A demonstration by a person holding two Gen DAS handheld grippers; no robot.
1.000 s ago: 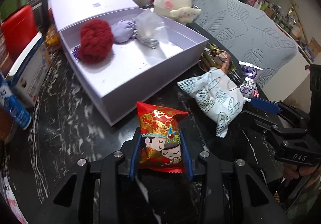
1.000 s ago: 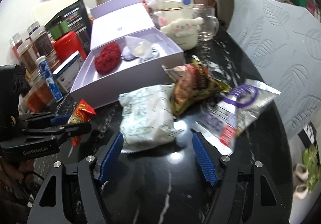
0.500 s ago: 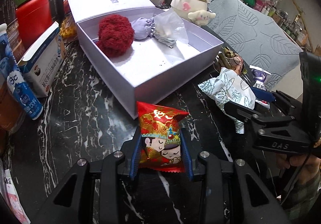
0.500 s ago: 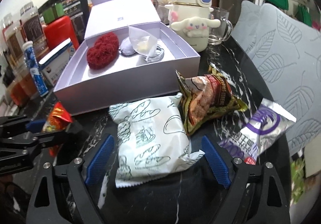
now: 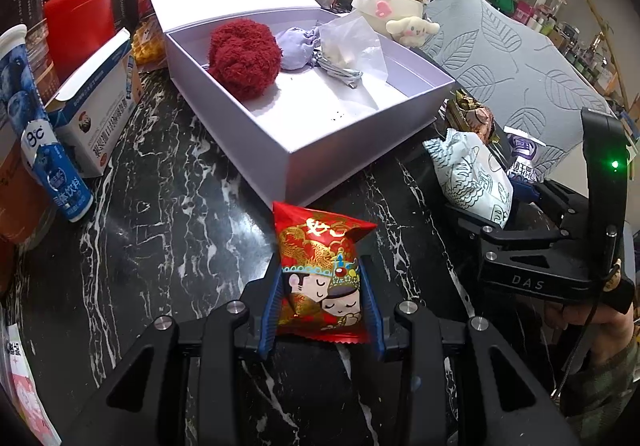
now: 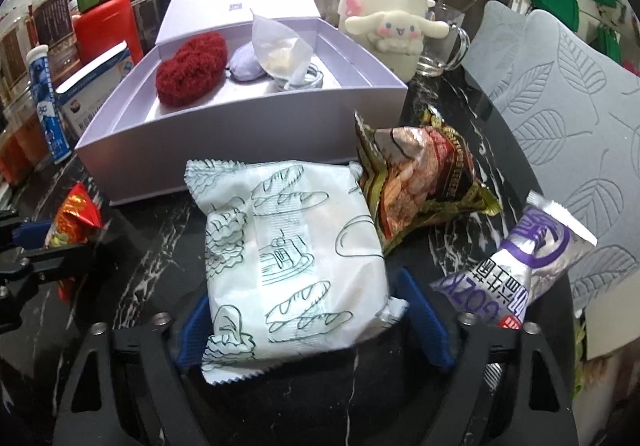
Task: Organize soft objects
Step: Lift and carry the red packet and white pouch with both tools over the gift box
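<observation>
We see the left gripper (image 5: 320, 304) clamped tight on the red snack packet (image 5: 322, 274), just in front of the lavender box (image 5: 332, 162); the right gripper (image 6: 310, 320) has just been closing, blue pads either side of the white bread packet (image 6: 296, 258), left pad touching, right side hard to tell; box holds a red fuzzy ball (image 5: 244, 56); all on the black marble table (image 5: 160, 206).

"DAS" on right gripper (image 5: 516, 192); "8°C" on blue bottle (image 5: 38, 134); "GOZK" on purple packet (image 6: 516, 274).
</observation>
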